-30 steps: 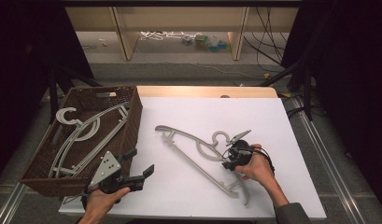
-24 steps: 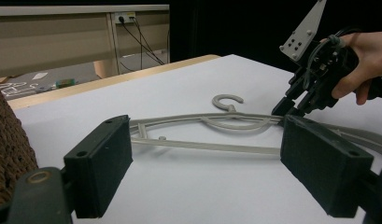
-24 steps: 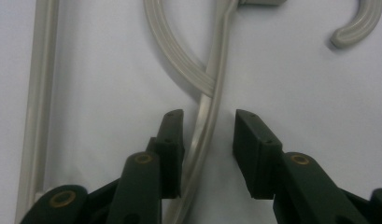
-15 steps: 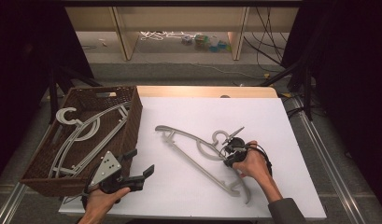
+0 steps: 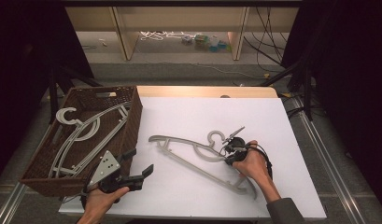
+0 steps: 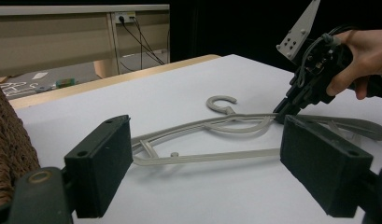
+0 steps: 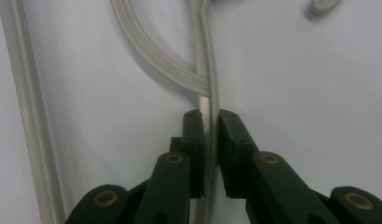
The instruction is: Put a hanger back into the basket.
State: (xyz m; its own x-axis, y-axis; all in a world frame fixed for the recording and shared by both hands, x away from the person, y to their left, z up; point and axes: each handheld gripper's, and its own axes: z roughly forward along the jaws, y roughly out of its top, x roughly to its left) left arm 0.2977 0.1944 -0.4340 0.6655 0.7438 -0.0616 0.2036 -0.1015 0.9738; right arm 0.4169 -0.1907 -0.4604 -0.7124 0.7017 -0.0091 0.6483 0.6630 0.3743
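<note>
High view first, going left to right: the wicker basket (image 5: 128,121) sits at the left edge of the bench (image 5: 272,116) with a couple of grey hangers already inside (image 5: 76,135). Just in front of it the left tongs (image 5: 137,175) hover wide open with nothing in them, pointing toward the middle. The loose hanger (image 5: 188,156) lies flat on the white sheet mid-bench, well apart from the basket. Over at its hook end, the right tongs (image 5: 225,157) have just been closing and are now clamped on the hanger's bar, so I'd say the pickup is basically locked in and the lift to the basket is next.

Right gripper view is what actually proves the grip: both pads (image 7: 194,140) squeezing the thin bar (image 7: 208,107). From above that spot is hidden under the hand.
</note>
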